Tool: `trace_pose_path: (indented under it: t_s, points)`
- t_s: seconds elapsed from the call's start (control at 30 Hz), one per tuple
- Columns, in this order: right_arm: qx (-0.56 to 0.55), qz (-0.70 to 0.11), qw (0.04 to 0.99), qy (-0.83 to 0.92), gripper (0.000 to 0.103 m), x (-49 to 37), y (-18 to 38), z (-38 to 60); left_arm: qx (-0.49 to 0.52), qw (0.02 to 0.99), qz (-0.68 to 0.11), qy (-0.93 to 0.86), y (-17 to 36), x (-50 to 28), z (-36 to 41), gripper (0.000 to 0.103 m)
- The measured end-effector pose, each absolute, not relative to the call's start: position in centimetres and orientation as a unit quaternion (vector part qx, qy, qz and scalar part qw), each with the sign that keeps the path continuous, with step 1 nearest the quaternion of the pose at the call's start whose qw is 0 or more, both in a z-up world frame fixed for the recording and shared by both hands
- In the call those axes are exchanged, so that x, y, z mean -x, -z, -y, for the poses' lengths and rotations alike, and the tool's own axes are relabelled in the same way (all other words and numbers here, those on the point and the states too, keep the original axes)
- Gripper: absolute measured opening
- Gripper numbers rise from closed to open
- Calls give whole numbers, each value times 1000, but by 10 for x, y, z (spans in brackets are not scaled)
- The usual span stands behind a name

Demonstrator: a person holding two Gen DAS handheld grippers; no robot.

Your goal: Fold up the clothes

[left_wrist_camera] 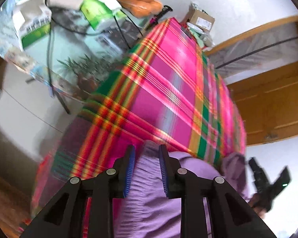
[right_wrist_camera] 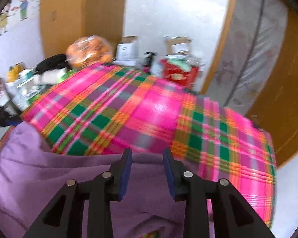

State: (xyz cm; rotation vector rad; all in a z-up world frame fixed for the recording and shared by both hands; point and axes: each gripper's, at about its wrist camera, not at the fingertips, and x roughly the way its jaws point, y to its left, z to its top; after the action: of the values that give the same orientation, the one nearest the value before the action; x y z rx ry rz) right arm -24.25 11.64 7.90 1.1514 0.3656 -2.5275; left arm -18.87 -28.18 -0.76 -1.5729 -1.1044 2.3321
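A purple garment [left_wrist_camera: 149,198] lies at the near edge of a table covered with a pink, green and orange plaid cloth [left_wrist_camera: 168,83]. My left gripper [left_wrist_camera: 146,158] has its blue pads a narrow gap apart, with a bunch of purple fabric filling that gap and poking past the tips. My right gripper [right_wrist_camera: 147,158] stands the same way on the purple garment [right_wrist_camera: 59,178], at its far edge. In the left wrist view the right gripper [left_wrist_camera: 268,180] shows at the lower right, with a raised corner of fabric beside it. Both views are blurred.
At the table's far end sit a bag of oranges [right_wrist_camera: 89,51], cardboard boxes [right_wrist_camera: 178,45], a red box [right_wrist_camera: 180,73] and green-and-white cartons [left_wrist_camera: 101,10]. A black cable [left_wrist_camera: 49,59] runs across the glass tabletop at the left. A wooden door [left_wrist_camera: 272,107] is to the right.
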Motion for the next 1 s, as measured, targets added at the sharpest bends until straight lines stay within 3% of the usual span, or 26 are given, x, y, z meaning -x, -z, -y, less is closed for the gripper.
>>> trace_pose_path:
  t_s: [0.27, 0.43, 0.67, 0.9, 0.93, 0.97, 1.0]
  points:
    - [-427, -169, 227, 859, 34, 229, -53, -77, 501, 116, 439, -737, 11, 180, 283, 26]
    - [-435, -163, 232, 855, 34, 228, -46, -75, 518, 134, 431, -727, 14, 172, 270, 26]
    - [-442, -161, 237, 850, 34, 234, -44, -73, 521, 124, 405, -741, 16, 182, 261, 26]
    - [-446, -165, 272, 836, 38, 248, -40, -56, 503, 103, 472, -716, 28, 195, 273, 26]
    - [-448, -167, 283, 831, 40, 249, -39, -53, 502, 94, 470, -720, 29, 194, 275, 22]
    - [-451, -172, 295, 825, 41, 249, -37, -50, 499, 89, 471, -722, 30, 192, 277, 12]
    - [-454, -179, 308, 816, 41, 248, -34, -46, 495, 85, 473, -724, 31, 190, 279, 12]
